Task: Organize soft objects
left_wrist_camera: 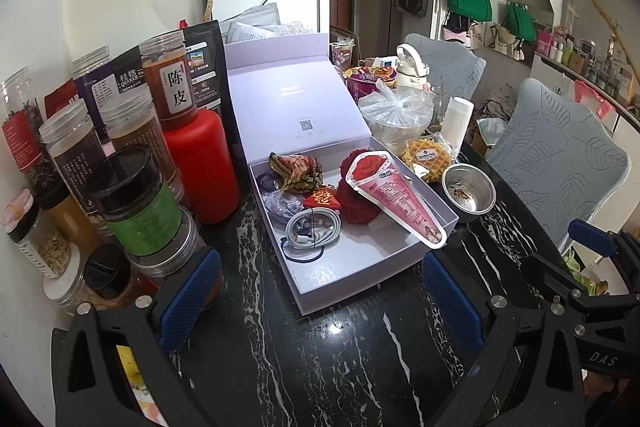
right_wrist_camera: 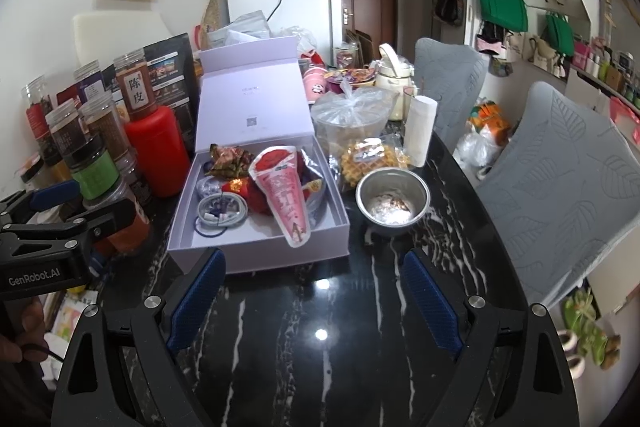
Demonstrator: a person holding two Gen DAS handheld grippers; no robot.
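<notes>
Box [left_wrist_camera: 360, 279] of soft things just beyond both spread, empty tools [left_wrist_camera: 320, 291] [right_wrist_camera: 316, 291], seemingly untouched.

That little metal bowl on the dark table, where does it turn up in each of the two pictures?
Left wrist view: the metal bowl sits right of centre, just off the white box's right side.
Right wrist view: the metal bowl is near the centre, also right of the white box.
Shared landmark: the waffle packet just behind the bowl.
</notes>
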